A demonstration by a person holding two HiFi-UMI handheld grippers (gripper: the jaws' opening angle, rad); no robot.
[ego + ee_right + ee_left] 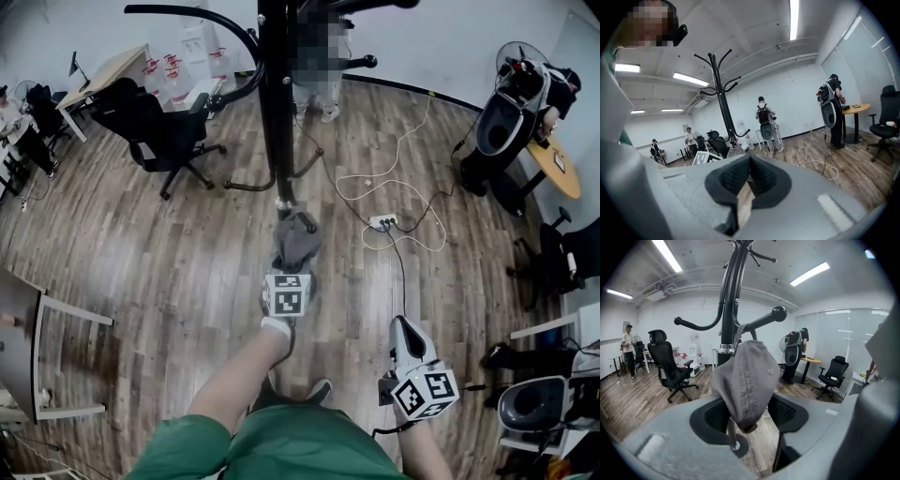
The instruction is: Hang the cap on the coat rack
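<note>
The black coat rack (pixel 275 112) stands straight ahead. A grey cap (pixel 296 242) hangs at one of its low hooks. My left gripper (pixel 292 269) reaches up to the cap from below. In the left gripper view the cap (pixel 747 378) droops between the two dark pads (pixel 788 414), which stand apart and do not press on it, so the gripper is open. A short peg with a round tip (pixel 734 442) shows under the cap. My right gripper (pixel 401 330) hangs lower right, away from the rack, shut with nothing in it (pixel 749 174).
A black office chair (pixel 155 127) stands left of the rack. A person (pixel 319 66) stands behind it. A power strip with white cable (pixel 384 222) lies on the wood floor to the right. A white table (pixel 28 347) is at the left edge.
</note>
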